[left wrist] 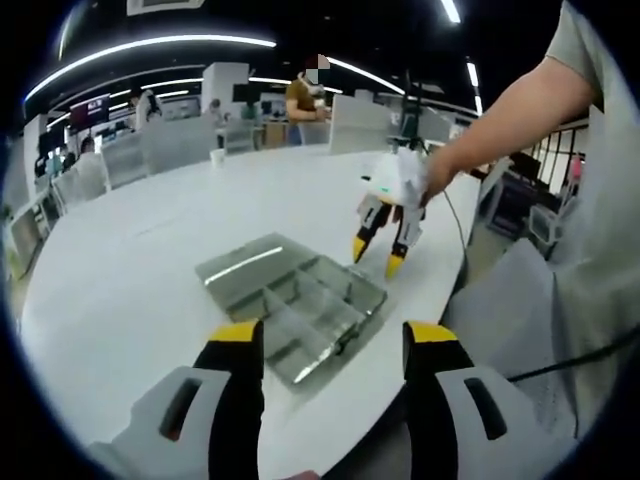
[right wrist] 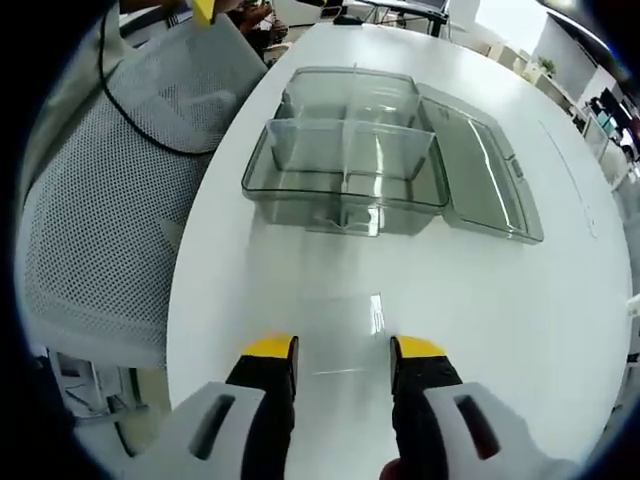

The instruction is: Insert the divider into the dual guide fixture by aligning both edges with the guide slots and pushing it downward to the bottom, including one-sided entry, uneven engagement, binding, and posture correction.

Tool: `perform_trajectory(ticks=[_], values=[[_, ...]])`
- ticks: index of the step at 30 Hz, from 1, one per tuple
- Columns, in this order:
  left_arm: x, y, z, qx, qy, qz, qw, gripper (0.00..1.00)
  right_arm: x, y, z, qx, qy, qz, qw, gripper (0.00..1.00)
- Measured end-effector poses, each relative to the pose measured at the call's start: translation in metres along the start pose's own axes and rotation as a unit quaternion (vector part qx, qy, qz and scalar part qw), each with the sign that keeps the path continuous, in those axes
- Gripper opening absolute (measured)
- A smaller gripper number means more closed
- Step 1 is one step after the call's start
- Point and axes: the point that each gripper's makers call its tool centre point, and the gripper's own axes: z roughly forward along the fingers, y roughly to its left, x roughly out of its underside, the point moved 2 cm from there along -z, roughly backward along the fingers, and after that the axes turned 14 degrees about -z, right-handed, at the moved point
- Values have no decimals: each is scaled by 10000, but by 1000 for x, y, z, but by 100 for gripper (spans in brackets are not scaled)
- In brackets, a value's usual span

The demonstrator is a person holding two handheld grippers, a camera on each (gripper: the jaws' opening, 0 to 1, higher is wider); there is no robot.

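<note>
A clear plastic box with guide slots in its walls lies on the white table, its hinged lid folded open beside it. Clear partitions stand inside and split it into compartments; I cannot tell a loose divider from the fixed ones. My right gripper hovers open over the table short of the box, nothing between its yellow-tipped jaws. In the left gripper view the same box lies just beyond my open left gripper. The right gripper, held by a hand, hangs open above the box's far side.
A grey mesh chair stands against the table's edge beside the box. A black cable runs over its back. A person's arm reaches in from the right. Desks, partitions and a person fill the room behind.
</note>
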Motion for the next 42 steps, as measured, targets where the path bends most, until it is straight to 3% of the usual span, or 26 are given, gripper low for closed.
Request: perform_trajectory(ticks=[16,29,42], values=[[-4,1,0,7,2,22,10000,54,-3,-1,0,-168,148,-294,9993,30],[-6,1,1,11,-14,28,10000,54,-1,-1,-1,-39,224,209,9995,29],[-7,-1,1,15,-20,37,10000,54,-2,-1,0,9,315,382,9988,29]])
